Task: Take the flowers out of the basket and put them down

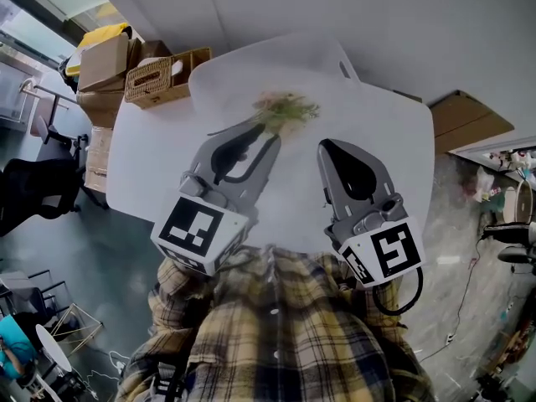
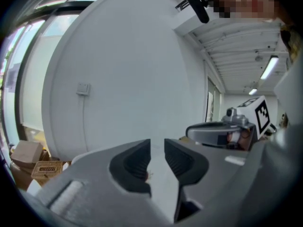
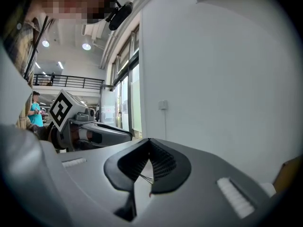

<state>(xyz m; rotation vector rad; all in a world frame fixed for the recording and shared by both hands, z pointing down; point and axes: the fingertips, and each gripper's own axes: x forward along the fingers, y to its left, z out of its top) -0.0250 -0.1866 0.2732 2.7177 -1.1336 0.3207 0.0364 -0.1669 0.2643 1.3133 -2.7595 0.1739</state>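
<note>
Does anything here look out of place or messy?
The flowers lie loose on the white table, outside the basket. Oddest: thin strands seem caught between the closed fingers of the right gripper.

the flowers (image 1: 286,109) are laid on the table (image 1: 385,141), toward its 12 o'clock side. the basket (image 1: 163,75) is found at the table's 10 o'clock corner, with cardboard boxes (image 1: 105,61) just beside it at 9 o'clock.

Left tongs (image 2: 157,148) stand slightly apart before a white wall (image 2: 132,79)
</note>
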